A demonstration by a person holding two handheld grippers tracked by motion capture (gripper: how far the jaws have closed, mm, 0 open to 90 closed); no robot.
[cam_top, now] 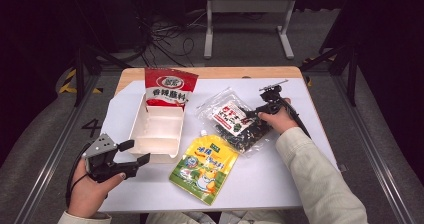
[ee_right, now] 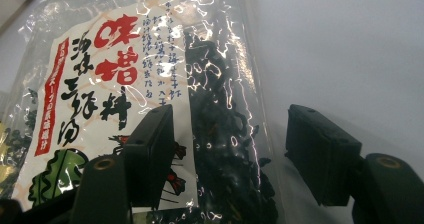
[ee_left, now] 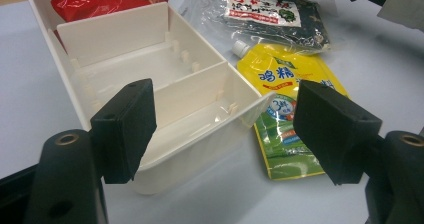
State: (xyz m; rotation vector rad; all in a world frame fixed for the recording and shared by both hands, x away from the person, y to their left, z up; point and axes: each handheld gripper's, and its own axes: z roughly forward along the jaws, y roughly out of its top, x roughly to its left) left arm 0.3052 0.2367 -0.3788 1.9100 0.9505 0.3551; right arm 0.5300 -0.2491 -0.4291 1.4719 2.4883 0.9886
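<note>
I've got the right hand-held gripper (cam_top: 261, 110) low over the clear seaweed packet (cam_top: 235, 125), which lies flat on the desk (cam_top: 280, 184) just right of the white divided box (cam_top: 157, 129) and touching the top of the yellow spout pouch (cam_top: 205, 168). In the right gripper view the jaws stand apart, released, straddling the packet's right edge (ee_right: 220, 134): one pad over the printed label, the other over bare desk past the seal. Nothing pinched yet.

Left hand-held gripper (cam_top: 116, 159) is parked at the near-left corner of the desk, jaws wide and empty, looking at the box (ee_left: 150, 84). Red sauce bag (cam_top: 170, 88) leans at the far end of the box.

My read: this is the approach for a grab on the seaweed packet, probably headed for a box compartment. To do it well:
- come down until the lower pad slides under the film edge, not on top of the bulk
- bite the side seal or a thin part of the bag; the dark contents look loose and lumpy, so a grip there may slip
- close firmly, film is glossy
- lift slowly, expect the bag to sag and swing
- watch the spout pouch, it touches the packet and could drag along

Left one could steady the box for the drop.
</note>
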